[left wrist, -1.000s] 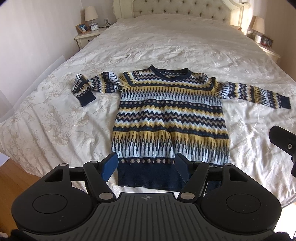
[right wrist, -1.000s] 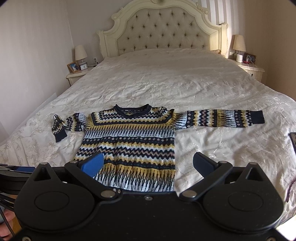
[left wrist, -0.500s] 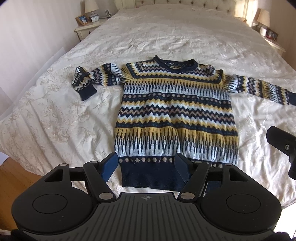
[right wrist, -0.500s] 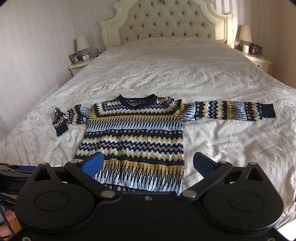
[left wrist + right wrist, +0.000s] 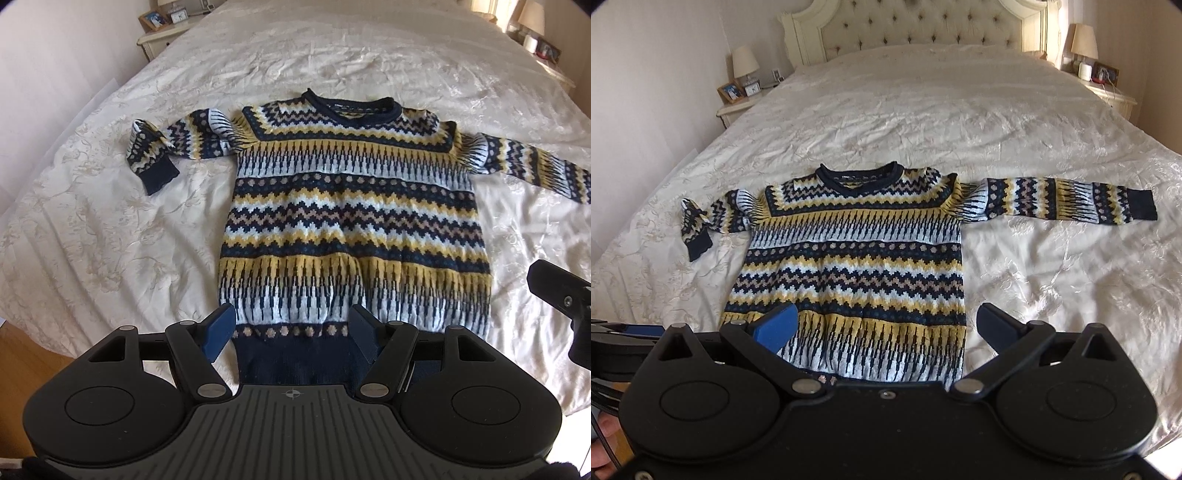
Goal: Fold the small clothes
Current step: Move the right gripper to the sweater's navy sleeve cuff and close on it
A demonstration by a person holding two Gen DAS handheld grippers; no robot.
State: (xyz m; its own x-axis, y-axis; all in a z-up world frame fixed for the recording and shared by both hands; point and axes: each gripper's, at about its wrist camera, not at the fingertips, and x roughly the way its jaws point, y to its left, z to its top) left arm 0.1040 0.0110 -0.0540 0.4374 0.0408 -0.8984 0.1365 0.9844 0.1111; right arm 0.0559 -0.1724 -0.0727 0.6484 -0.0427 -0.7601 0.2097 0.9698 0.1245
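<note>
A patterned knit sweater (image 5: 351, 229) in navy, yellow and white lies flat, front up, on the bed, collar away from me. Its left sleeve (image 5: 159, 155) is bent back on itself; its right sleeve (image 5: 1067, 199) stretches straight out. My left gripper (image 5: 291, 328) hovers open over the navy hem (image 5: 295, 354), with nothing between its fingers. My right gripper (image 5: 886, 326) is open above the sweater's lower right part (image 5: 879, 332), empty too. A part of the right gripper (image 5: 561, 295) shows at the right edge of the left wrist view.
The cream bedspread (image 5: 923, 110) covers a wide bed with a tufted headboard (image 5: 923, 26). Nightstands with lamps stand on the left (image 5: 738, 99) and the right (image 5: 1108, 88). Wooden floor (image 5: 22, 362) shows at the bed's near-left edge.
Both grippers have moved forward and down towards the sweater, which now looks larger and nearer. The sweater itself has not moved. Both grippers' jaws stayed the same width.
</note>
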